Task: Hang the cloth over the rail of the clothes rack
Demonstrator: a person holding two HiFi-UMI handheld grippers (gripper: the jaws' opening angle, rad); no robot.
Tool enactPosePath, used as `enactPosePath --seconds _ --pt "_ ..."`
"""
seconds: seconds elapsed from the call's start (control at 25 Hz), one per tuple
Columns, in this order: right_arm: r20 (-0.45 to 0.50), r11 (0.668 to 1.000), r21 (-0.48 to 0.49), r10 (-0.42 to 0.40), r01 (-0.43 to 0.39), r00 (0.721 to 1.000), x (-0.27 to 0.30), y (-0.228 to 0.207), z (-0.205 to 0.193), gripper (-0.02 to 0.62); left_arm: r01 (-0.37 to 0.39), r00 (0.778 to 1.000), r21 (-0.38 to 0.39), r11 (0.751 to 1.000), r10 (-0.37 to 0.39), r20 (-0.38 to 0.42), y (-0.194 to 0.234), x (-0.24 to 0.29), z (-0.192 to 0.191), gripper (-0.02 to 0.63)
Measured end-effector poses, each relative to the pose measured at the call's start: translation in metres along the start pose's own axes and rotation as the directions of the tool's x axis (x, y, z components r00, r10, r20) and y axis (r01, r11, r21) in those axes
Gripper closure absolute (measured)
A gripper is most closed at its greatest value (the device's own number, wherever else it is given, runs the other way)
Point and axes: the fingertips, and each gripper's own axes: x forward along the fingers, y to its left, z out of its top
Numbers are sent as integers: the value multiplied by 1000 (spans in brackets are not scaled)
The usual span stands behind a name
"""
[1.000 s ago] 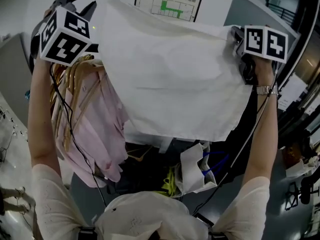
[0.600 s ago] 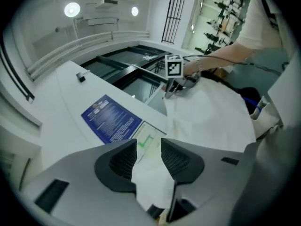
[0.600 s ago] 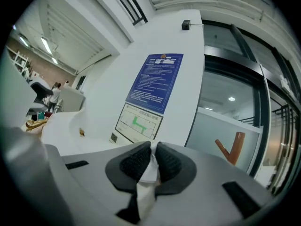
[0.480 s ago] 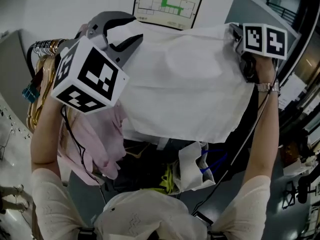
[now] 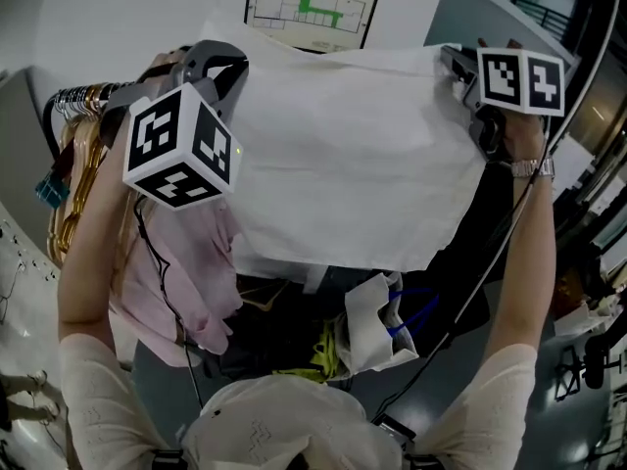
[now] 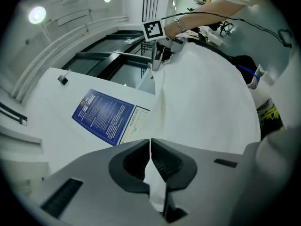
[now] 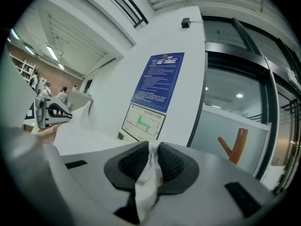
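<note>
A white cloth (image 5: 343, 155) hangs spread out between my two grippers, in front of the clothes rack. My left gripper (image 5: 227, 65) holds its top left corner. Its jaws have just been closing, and in the left gripper view they (image 6: 150, 145) are shut with a fold of cloth (image 6: 207, 98) pinched between the pads. My right gripper (image 5: 453, 62) grips the top right corner. Its jaws (image 7: 151, 149) have just been opening slightly, but the pads still press on the bunched cloth (image 7: 149, 166). The rack's rail (image 5: 83, 96) shows at the left, behind the left gripper.
Wooden hangers (image 5: 73, 194) and a pink garment (image 5: 186, 272) hang on the rail at the left. Below the cloth lie a white bag with blue handles (image 5: 377, 321) and dark clutter. A wall with a poster (image 5: 312, 3) stands behind. Cables trail from both grippers.
The left gripper came down and right from beside the cloth, put its open jaws around the top left corner and shut on it. The right gripper stayed in place.
</note>
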Motion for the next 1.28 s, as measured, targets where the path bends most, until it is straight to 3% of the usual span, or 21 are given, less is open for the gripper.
enactPosePath --seconds 0.16,0.44,0.64,0.92,1.0,1.16,1.24,1.28 --pt "11 998 34 57 -57 998 -15 -3 -3 528 59 998 -58 997 -60 -21 0 4 -3 585" --pt "41 966 176 186 -190 982 -24 -18 -9 525 124 984 -53 991 -130 -124 -1 15 -10 591" --pt "-1 945 234 235 -228 972 -29 -30 -23 523 152 973 -96 984 -166 -158 -2 18 -15 594" --pt "-7 916 203 354 -345 935 -35 -37 -20 522 151 964 -98 984 -169 -206 -2 17 -17 594" --pt "13 892 207 408 -402 913 -38 -34 -17 520 158 961 -103 982 -177 -214 -2 18 -17 594" --pt "85 799 277 533 -533 842 -45 -23 -13 520 183 946 -111 977 -206 -251 -4 19 -20 594" --pt "124 794 335 497 -508 859 -46 -41 -15 520 191 939 -109 976 -214 -270 -5 19 -21 594" --pt "131 816 351 443 -459 887 -45 -57 -17 520 192 936 -103 976 -214 -281 -5 19 -22 594"
